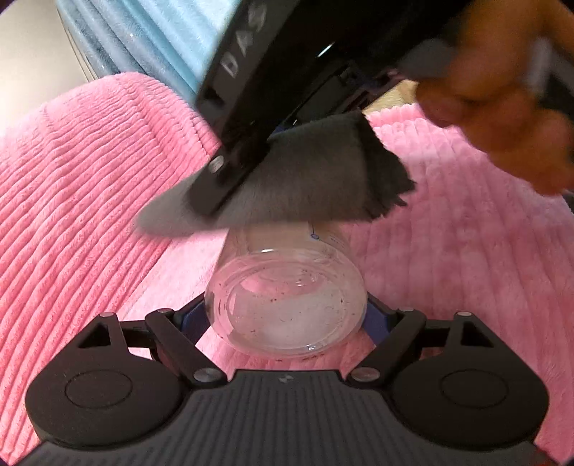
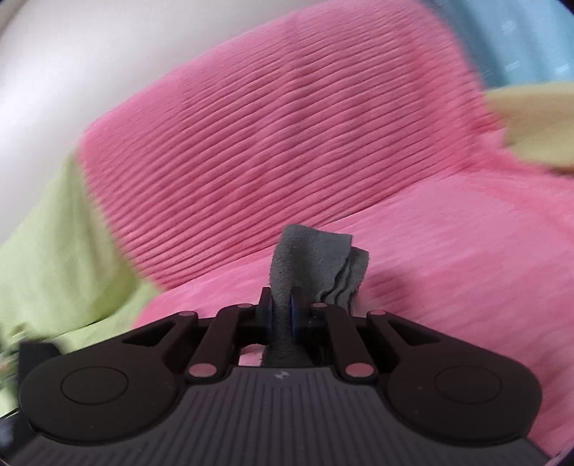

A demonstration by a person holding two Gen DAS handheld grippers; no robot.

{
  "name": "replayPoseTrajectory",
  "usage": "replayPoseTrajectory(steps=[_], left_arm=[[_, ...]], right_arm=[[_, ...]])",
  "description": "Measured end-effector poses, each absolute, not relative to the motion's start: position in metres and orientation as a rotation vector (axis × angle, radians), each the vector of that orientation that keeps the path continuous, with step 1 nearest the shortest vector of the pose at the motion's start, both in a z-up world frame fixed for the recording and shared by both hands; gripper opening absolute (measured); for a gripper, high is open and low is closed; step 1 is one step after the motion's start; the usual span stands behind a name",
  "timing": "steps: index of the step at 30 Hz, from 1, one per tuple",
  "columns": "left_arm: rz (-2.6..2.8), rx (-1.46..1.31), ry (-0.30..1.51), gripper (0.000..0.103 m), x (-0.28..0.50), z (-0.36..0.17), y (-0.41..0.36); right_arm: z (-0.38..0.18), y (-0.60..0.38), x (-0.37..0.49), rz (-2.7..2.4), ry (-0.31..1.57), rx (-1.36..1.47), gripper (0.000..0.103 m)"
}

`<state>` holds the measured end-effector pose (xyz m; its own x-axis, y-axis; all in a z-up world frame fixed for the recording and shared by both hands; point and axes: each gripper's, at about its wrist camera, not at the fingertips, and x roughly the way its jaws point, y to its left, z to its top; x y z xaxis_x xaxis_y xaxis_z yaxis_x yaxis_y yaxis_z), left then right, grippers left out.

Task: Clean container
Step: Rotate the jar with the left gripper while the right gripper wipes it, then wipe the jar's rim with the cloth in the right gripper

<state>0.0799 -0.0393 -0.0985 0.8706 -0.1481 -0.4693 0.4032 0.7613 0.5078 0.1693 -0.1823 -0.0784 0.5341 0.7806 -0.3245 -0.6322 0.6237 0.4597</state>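
Observation:
A clear plastic container with dark specks on its base lies between the blue pads of my left gripper, which is shut on it, base toward the camera. Across its far end rests a grey cloth, held by my right gripper, whose black body comes in from the upper right. In the right wrist view the right gripper is shut on the grey cloth, which sticks up and folds over to the right. The container does not show in that view.
Pink ribbed plush fabric covers the surface below and rises as a cushion behind. A person's hand is at the upper right. Light blue fabric lies beyond. Green fabric and a yellow one flank the pink.

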Motion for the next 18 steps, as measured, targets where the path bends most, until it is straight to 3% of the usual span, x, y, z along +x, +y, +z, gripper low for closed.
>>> replayPoseTrajectory(steps=[9, 18], left_arm=[[-0.33, 0.629, 0.404, 0.085, 0.078, -0.101, -0.041], [-0.424, 0.188, 0.509, 0.085, 0.108, -0.089, -0.003]], right_arm=[[-0.088, -0.198, 0.189, 0.701, 0.517, 0.377, 0.006], [-0.083, -0.192, 0.18, 0.747, 0.522, 0.357, 0.007]])
